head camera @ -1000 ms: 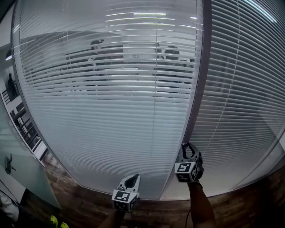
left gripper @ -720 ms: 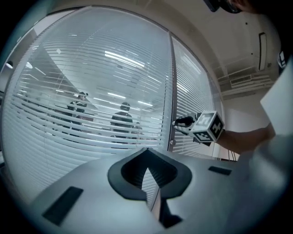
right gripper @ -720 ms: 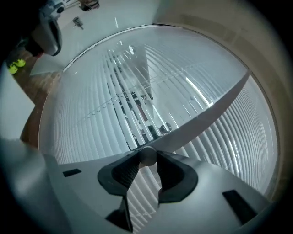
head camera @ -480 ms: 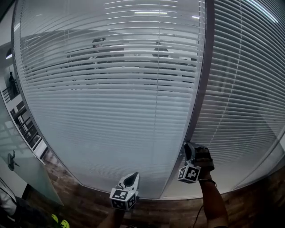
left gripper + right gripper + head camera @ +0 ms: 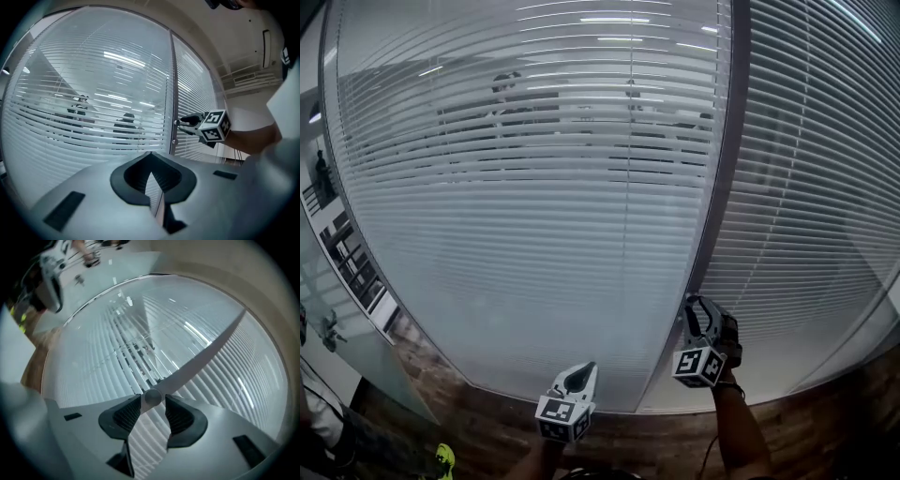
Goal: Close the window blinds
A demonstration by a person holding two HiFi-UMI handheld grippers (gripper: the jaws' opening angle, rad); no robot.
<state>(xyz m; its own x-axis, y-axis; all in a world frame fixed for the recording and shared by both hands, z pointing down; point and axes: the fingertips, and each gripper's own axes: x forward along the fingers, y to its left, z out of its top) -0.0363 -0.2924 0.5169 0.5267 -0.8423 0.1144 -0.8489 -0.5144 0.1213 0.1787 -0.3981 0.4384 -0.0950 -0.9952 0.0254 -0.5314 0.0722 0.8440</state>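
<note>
Glazed wall, two panels. The window blinds (image 5: pixel 534 187) fill both. Left panel: slats in the upper band lie tilted open, with seated people (image 5: pixel 506 98) dimly visible through the gaps. The lower slats read flatter and more opaque. The right panel looks more evenly shut.

A dark frame post (image 5: pixel 727 141) runs between the panels, down to the brown floor (image 5: pixel 478 431).

The right gripper (image 5: pixel 694 307) is up against the post low down. The left gripper (image 5: pixel 577 377) hangs lower and to the left, well clear of the glass. Its jaws are pressed together with nothing between them. It is idle.

Smallest item: a round knob (image 5: pixel 152 397) on the post, presumably the tilt control. In the right gripper view it sits between the two ribbed pads (image 5: pixel 127 412). These are drawn in against it on either side, at most a sliver of gap on one side. I read it as gripped.

Judgement: the step is turning this knob until the open band flattens.
- Keep the knob centred deep in the pads, not at the tips.
- Rotate about the knob's own axis, with no sideways pull against the post.
- Make short turns and re-grip rather than over-twisting the wrist.
- Watch the upper slats, and stop when the figures beyond disappear.

The risk is the pads slipping off so small a knob.
</note>
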